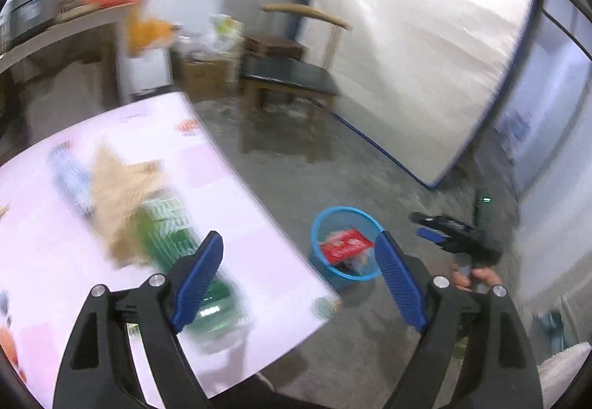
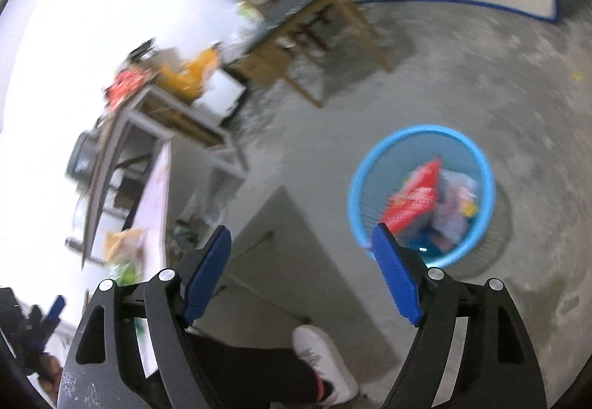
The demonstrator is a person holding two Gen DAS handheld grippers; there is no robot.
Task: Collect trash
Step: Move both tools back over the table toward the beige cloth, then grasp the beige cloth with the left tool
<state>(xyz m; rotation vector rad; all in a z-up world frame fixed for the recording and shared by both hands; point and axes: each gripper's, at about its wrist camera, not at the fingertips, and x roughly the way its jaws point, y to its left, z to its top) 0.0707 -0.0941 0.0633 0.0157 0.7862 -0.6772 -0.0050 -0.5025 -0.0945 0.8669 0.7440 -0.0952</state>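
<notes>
My left gripper (image 1: 298,246) is open and empty, above the right edge of a pale pink table (image 1: 55,279). A green plastic bottle (image 1: 174,235) lies on the table under its left finger, beside crumpled brown paper (image 1: 118,194) and a blue-white wrapper (image 1: 70,175). A blue mesh bin (image 1: 316,224) stands on the floor to the right, with a red packet (image 1: 344,244) inside. My right gripper (image 2: 301,242) is open and empty, above the floor just left of the bin (image 2: 421,129), which holds the red packet (image 2: 414,194) and other wrappers. The right gripper also shows in the left view (image 1: 433,227).
A wooden chair (image 1: 292,72) stands on the grey concrete floor behind the bin. A mattress (image 1: 425,50) leans on the back wall. A cluttered shelf (image 1: 55,31) is at the back left. The person's white shoe (image 2: 325,361) is near the table's corner.
</notes>
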